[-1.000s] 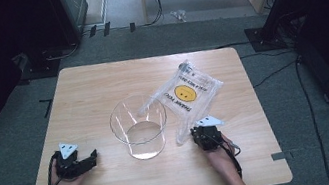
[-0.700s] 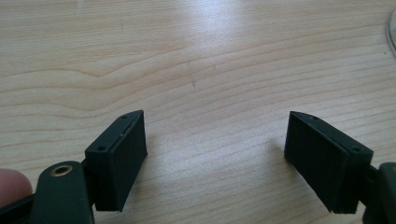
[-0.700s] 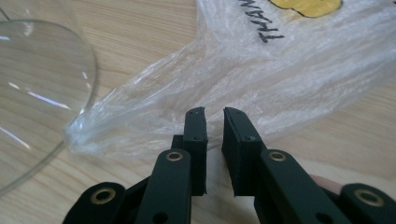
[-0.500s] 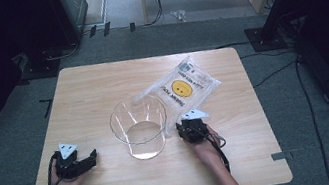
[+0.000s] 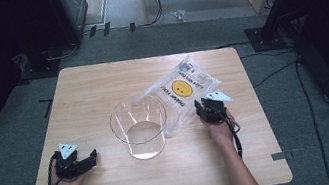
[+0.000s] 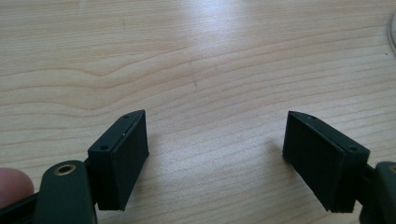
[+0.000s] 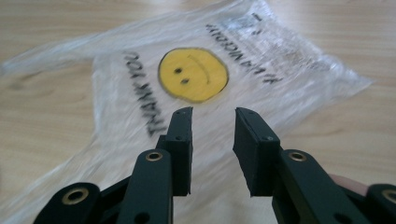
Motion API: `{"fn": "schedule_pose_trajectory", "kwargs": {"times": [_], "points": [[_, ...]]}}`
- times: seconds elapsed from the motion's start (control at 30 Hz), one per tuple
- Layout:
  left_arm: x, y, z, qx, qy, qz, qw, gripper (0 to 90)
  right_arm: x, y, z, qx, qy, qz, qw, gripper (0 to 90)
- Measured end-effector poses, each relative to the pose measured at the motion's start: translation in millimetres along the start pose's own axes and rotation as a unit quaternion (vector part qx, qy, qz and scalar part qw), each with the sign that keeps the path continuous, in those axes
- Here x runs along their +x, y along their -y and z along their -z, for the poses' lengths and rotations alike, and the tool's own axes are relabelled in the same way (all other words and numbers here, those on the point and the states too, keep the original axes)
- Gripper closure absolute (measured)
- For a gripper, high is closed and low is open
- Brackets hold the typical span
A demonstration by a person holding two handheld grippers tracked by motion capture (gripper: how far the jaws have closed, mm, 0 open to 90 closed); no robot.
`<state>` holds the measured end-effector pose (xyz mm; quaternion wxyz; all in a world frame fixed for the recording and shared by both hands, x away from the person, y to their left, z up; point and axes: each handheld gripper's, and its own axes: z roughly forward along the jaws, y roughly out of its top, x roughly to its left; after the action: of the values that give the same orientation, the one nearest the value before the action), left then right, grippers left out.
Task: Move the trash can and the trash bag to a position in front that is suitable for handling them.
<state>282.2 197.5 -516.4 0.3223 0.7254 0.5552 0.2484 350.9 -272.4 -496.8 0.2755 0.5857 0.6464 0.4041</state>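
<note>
From the high view, my right gripper [image 5: 204, 107] hung at the near edge of the plastic bag [image 5: 184, 89], which lay flat toward the far right part of the bench [image 5: 90, 84], one corner tucked behind the clear glass bowl [image 5: 139, 127]; my left gripper [image 5: 87, 160] rested near the near left corner of the bench, well apart from both; the bowl stood in the middle, so I judged the right side of the bench, between bag and right edge, gave the freer room for lifting, while any sweep leftward risked knocking the bowl.

In the left gripper view, my left gripper [image 6: 215, 158] stood released, jaws wide over bare wood, nothing between them; the bowl's rim just showed at the upper right.

In the right gripper view, my right gripper [image 7: 212, 149] was partly open, its jaws having just been widening, with no film pinched between the pads; the bag [image 7: 196, 74] spread beyond and under them, smiley face and "THANK YOU" print ahead; to do the pick well, I judged I should lower the pads onto the near hem, gather a fold of film, and close firmly before lifting, since thin plastic lying flat would slip from a shallow bite.
</note>
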Motion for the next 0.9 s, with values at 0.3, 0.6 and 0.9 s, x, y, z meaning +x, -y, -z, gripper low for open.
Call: {"fn": "schedule_pose_trajectory", "kwargs": {"times": [0.3,0.6,0.9], "points": [[0.8,0.2,0.3,-0.002,0.002,0.004,1.0000,21.7,0.0,-3.0,-29.3,0.047,0.004,0.043,0.9980,76.4],[0.5,0.2,0.3,-0.001,0.004,0.002,1.0000,21.7,-2.9,8.7,-27.1,0.079,0.006,0.047,0.9958,79.4],[-0.1,0.3,0.2,-0.001,0.003,-0.001,1.0000,21.7,-3.3,31.0,6.7,0.073,0.021,0.033,0.9966,79.2]]}}
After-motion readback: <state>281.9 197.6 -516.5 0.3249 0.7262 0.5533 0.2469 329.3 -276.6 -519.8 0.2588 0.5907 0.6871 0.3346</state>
